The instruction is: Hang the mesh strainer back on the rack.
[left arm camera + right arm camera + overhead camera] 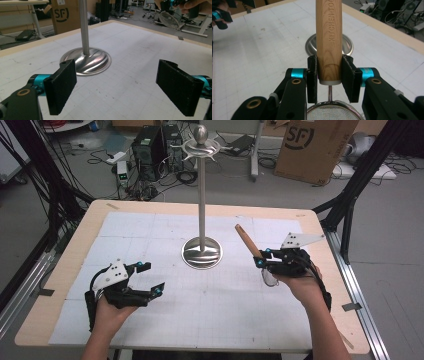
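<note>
My right gripper point(261, 258) is shut on the wooden handle point(329, 40) of a small mesh strainer point(332, 111). The handle point(248, 240) slants up toward the far left and the mesh bowl point(269, 277) hangs under the hand, a little above the table. My left gripper point(151, 278) hovers open at the front left with nothing between its pads point(62, 86). A tall steel stand point(201, 195) with hooked arms at its top rises from a round base point(201, 253) mid-table. In the left gripper view the base point(86, 60) lies just ahead of the jaws.
A white gridded mat point(150, 240) covers most of the wooden table point(80, 227). Beyond the far edge the floor holds computer towers point(150, 145), cables and a cardboard box point(312, 145). Black frame posts point(350, 195) stand at the right.
</note>
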